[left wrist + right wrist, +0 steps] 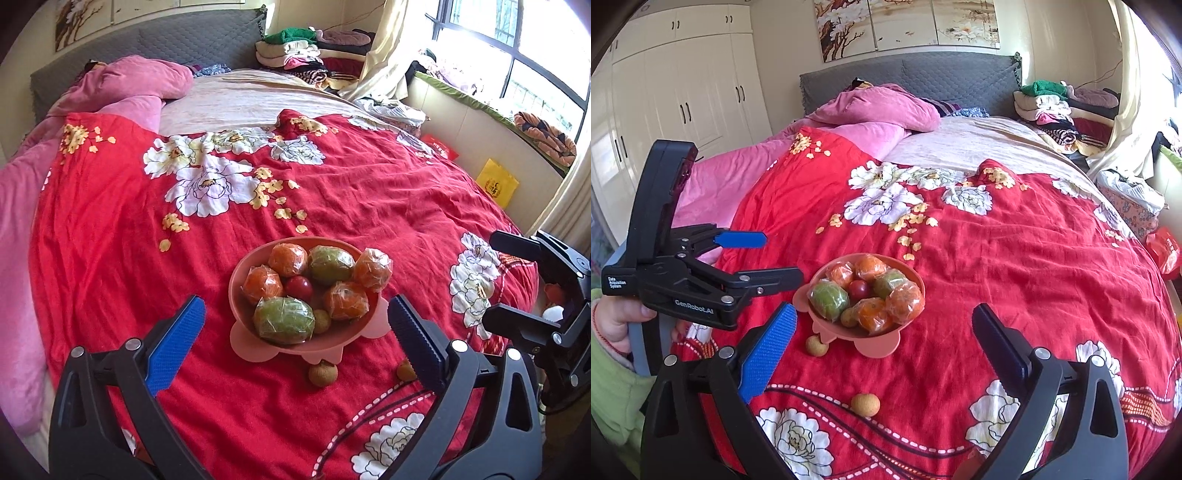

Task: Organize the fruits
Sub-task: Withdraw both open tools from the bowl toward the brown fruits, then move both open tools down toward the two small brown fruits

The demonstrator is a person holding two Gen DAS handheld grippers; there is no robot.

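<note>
Both grippers, left gripper and right gripper, gape wide, empty, above red floral bedspread. Pink fruit bowl ahead holds wrapped oranges; 2 longans lie loose beside it.

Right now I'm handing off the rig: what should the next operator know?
Left gripper: open, empty.
Right gripper: open, empty.
Pink bowl on the red bedspread holds four wrapped oranges, two wrapped green fruits, one red fruit and one longan.
Done: most fruit is in the bowl.
Left: two loose longans on the bedspread, one at the bowl's base, one nearer the grippers.
</note>
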